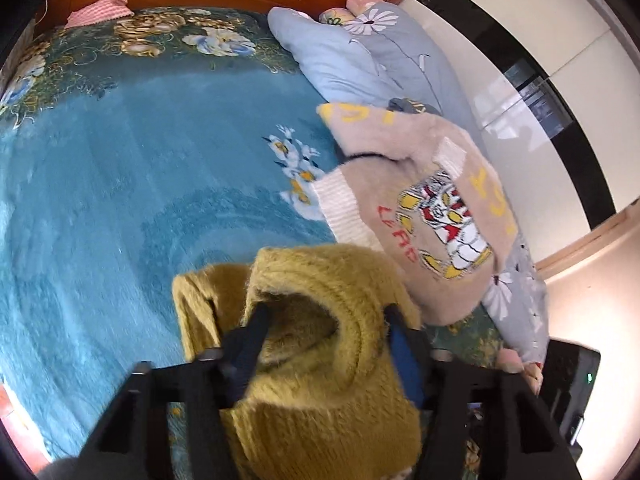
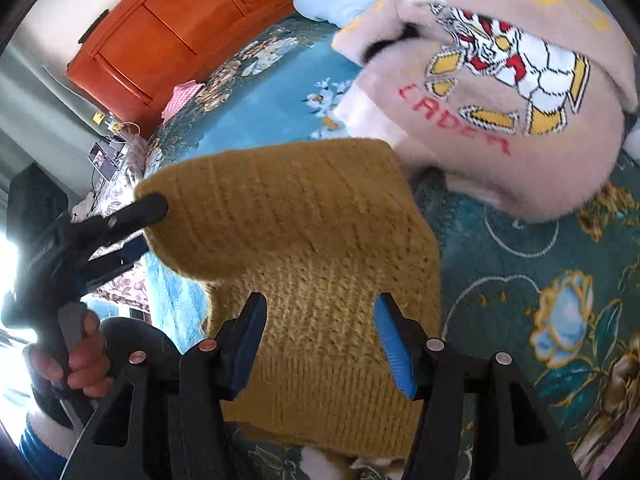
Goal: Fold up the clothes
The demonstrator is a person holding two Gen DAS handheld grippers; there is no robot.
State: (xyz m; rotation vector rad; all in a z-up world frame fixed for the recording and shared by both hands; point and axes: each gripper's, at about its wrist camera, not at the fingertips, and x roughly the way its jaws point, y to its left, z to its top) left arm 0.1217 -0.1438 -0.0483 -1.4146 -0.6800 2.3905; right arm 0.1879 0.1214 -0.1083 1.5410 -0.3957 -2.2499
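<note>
Handling this chunky mustard-yellow knit sweater point(image 2: 304, 240), lifted over the blue floral bed blanket point(image 1: 100, 200), feels soft and floppy: left gripper point(image 2: 154, 220) looks clamped on its edge, right gripper point(image 2: 320, 340) fingers gape apart, so I'd pinch the hem.

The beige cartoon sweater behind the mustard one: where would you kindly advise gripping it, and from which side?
Probably the white ribbed hem of the beige cartoon sweater, approached from the open blue blanket side. That edge lies flat and exposed there, while the rest bunches against the grey floral quilt.
</note>
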